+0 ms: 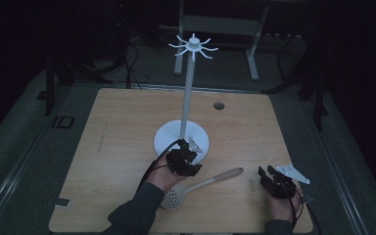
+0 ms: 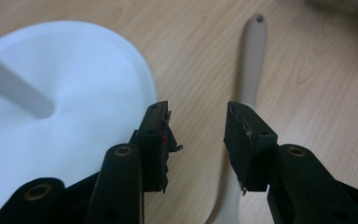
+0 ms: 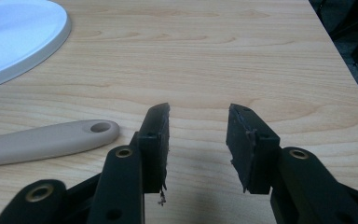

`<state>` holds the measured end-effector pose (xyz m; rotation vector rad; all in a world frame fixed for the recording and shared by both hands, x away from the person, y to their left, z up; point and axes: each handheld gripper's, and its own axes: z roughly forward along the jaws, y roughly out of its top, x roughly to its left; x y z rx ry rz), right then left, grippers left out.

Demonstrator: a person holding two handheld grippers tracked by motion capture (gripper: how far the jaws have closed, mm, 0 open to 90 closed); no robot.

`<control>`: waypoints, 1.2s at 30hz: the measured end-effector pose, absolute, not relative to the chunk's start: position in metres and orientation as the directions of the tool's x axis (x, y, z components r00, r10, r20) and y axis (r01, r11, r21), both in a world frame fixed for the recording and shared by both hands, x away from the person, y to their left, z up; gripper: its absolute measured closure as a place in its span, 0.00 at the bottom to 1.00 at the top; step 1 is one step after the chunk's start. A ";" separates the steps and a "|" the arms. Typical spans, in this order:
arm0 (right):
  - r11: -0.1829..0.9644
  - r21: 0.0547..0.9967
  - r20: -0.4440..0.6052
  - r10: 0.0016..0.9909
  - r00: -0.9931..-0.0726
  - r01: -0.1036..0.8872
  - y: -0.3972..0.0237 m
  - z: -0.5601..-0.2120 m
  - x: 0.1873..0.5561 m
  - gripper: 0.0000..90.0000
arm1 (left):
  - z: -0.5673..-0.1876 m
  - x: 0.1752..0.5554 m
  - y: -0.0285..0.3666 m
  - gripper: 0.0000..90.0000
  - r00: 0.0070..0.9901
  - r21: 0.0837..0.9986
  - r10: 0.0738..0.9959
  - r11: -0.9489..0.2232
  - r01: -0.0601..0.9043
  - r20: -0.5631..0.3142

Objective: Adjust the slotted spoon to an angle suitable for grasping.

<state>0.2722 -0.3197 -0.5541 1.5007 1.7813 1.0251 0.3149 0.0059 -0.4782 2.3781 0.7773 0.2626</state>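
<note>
Figure: approach to the utensil. On the wooden table point(image 1: 127, 127) lies a beige slotted spoon point(image 1: 203, 183), its perforated bowl toward the near edge and its handle slanting away toward the right, with the hanging hole at the far tip. Behind it, near the table's middle, stands a white hook stand point(image 1: 188, 93): a round base, a slim upright pole, and a crown of curved hooks at the top, all bare.

The left gripper point(image 1: 183, 161) hovers over the near rim of the stand's base, just above the spoon's neck. In the left gripper view its jaws stand spread and the spoon's handle point(image 2: 251, 60) runs up between and beyond them; the pads do not press on it, and nothing is pinched. The right gripper point(image 1: 274, 181) waits near the right part of the near edge, well apart from the stand; its jaws too stand spread with only bare wood between them, and the handle tip point(image 3: 51, 140) lies just to one side.

Judged step: reaching for the spoon, grasp not yet made. The next move calls for lowering the left jaws astride the narrow handle and pinching firmly, so that the hole can later be brought up to a hook.
</note>
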 end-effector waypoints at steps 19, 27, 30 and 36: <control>0.063 0.844 0.042 0.982 -0.183 0.533 -0.323 -0.555 0.273 0.64 | -0.515 0.316 -0.051 0.73 0.881 0.466 0.473 -0.784 0.410 0.021; 0.062 0.843 0.042 0.983 -0.181 0.535 -0.323 -0.555 0.273 0.64 | -0.526 0.318 -0.069 0.74 0.892 0.426 0.451 -0.814 0.396 0.033; 0.063 0.842 0.042 0.983 -0.181 0.535 -0.323 -0.555 0.273 0.64 | -0.530 0.320 -0.077 0.76 0.895 0.404 0.444 -0.827 0.391 0.044; 0.064 0.843 0.041 0.983 -0.181 0.534 -0.323 -0.555 0.274 0.63 | -0.534 0.326 -0.084 0.79 0.897 0.363 0.439 -0.844 0.395 0.045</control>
